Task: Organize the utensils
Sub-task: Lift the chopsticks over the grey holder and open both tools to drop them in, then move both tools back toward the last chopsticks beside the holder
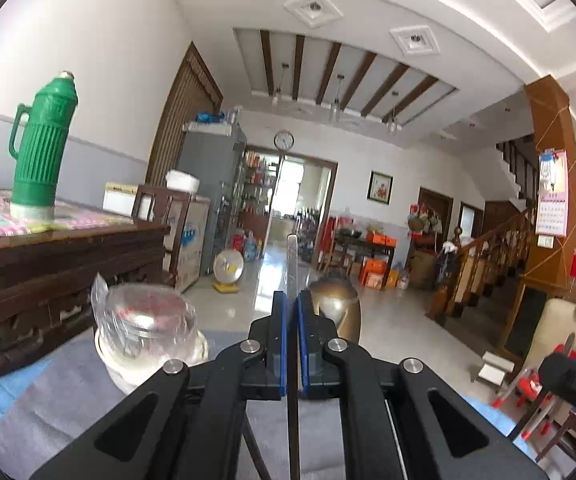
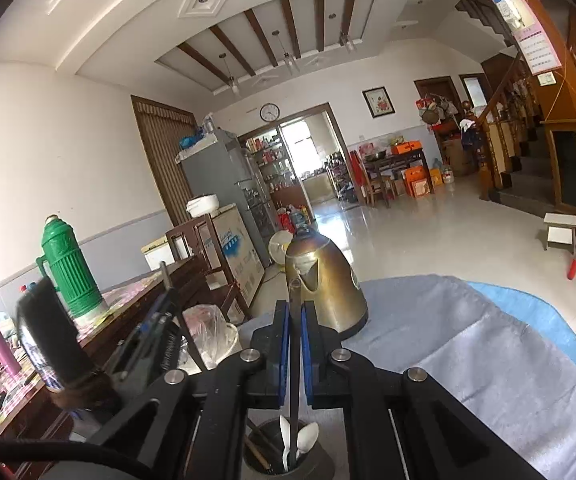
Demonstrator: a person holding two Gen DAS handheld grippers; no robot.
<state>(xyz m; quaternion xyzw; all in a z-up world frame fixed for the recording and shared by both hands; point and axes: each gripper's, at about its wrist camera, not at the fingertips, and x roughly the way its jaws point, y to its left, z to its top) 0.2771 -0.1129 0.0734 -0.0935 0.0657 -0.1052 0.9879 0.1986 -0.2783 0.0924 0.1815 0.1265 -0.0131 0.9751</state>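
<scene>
Thermos [image 1: 44, 148] standing far left on wooden sideboard [image 1: 64, 256]. Wrapped jar [image 1: 146, 320] sitting on grey cloth [image 1: 48, 400], left of left gripper [image 1: 292, 308]. Left gripper clamping upright metal utensil [image 1: 292, 264] (flat handle sticking up past pads). Kettle [image 2: 324, 280] standing behind. Right gripper [image 2: 295, 316] pinching dark utensil [image 2: 294, 360] above holder [image 2: 284, 452], white spoons [image 2: 286, 436] resting inside.
</scene>
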